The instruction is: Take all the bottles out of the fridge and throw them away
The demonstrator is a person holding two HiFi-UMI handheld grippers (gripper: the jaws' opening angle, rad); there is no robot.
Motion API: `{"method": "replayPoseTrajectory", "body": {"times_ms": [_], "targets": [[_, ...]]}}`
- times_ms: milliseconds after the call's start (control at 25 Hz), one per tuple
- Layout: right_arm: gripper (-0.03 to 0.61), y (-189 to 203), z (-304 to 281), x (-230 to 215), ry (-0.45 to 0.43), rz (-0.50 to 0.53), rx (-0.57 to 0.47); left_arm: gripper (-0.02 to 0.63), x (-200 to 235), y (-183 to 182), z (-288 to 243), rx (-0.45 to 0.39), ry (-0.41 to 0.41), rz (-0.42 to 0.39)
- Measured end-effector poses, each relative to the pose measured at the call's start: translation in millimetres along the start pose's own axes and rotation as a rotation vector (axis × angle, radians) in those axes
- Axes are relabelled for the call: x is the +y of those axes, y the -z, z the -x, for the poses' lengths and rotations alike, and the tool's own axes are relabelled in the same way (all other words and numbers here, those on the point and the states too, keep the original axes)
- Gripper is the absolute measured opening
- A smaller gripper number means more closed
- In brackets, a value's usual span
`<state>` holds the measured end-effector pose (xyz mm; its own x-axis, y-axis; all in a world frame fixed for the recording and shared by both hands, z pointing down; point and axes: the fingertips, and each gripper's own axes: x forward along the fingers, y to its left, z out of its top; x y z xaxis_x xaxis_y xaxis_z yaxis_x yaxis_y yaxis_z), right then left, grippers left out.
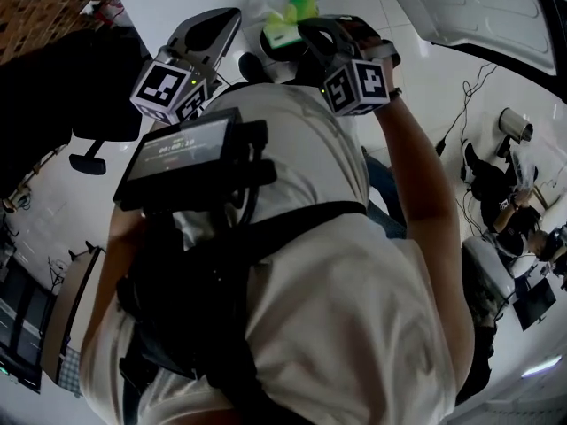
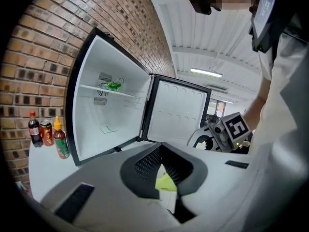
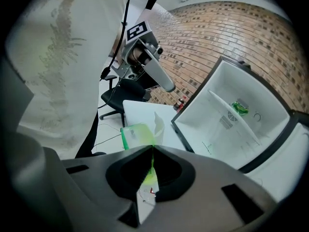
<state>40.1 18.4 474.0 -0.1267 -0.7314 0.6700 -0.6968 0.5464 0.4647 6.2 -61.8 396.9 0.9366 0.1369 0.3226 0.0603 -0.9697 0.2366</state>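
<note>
The open white fridge (image 2: 91, 124) (image 3: 219, 129) has a small green bottle lying on its shelf (image 2: 112, 85) (image 3: 239, 108). My right gripper (image 3: 150, 148) (image 1: 312, 27) is shut on a flattened green plastic bottle (image 3: 136, 135) (image 1: 291, 20), held up in front of my chest. My left gripper (image 2: 161, 148) (image 1: 226, 18) is raised beside it, its pads meeting at the tips. A yellow-green scrap shows in the gap behind the left pads; what it is I cannot tell. Each gripper appears in the other's view: the right one (image 2: 203, 137), the left one (image 3: 168, 85).
Two sauce bottles and a red can (image 2: 46, 132) stand on the white table (image 3: 140, 111) left of the fridge, against the brick wall. A black office chair (image 3: 118, 98) (image 1: 93, 140) stands by the table. The fridge door (image 2: 178, 115) hangs open. People sit at desks at the right (image 1: 505, 193).
</note>
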Motion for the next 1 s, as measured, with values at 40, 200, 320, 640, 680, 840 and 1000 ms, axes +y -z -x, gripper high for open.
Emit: {"method": "replayPoseTrajectory", "body": {"times_ms": [40, 200, 320, 640, 680, 840, 1000], "targets": [[0.009, -1, 1, 5, 0.007, -0.022, 0.013, 0.002, -1, 3, 2, 0.002, 0.016, -0.001], [0.009, 2, 5, 26, 0.027, -0.111, 0.041, 0.002, 1, 21, 8, 0.000, 0.059, -0.025], [0.009, 8, 5, 37, 0.021, -0.150, 0.055, 0.002, 1, 26, 6, 0.007, 0.076, -0.033], [0.009, 28, -6, 57, -0.069, -0.205, 0.077, 0.002, 1, 28, 6, 0.020, 0.060, -0.052], [0.009, 29, -9, 59, -0.084, -0.216, 0.075, 0.002, 3, 29, 8, 0.023, 0.043, -0.040], [0.009, 33, -26, 67, -0.166, -0.194, 0.070, 0.002, 13, 34, 15, 0.037, -0.014, 0.001], [0.008, 41, -35, 85, -0.228, -0.178, 0.061, 0.001, 0, 38, 17, 0.050, -0.043, 0.000]]}}
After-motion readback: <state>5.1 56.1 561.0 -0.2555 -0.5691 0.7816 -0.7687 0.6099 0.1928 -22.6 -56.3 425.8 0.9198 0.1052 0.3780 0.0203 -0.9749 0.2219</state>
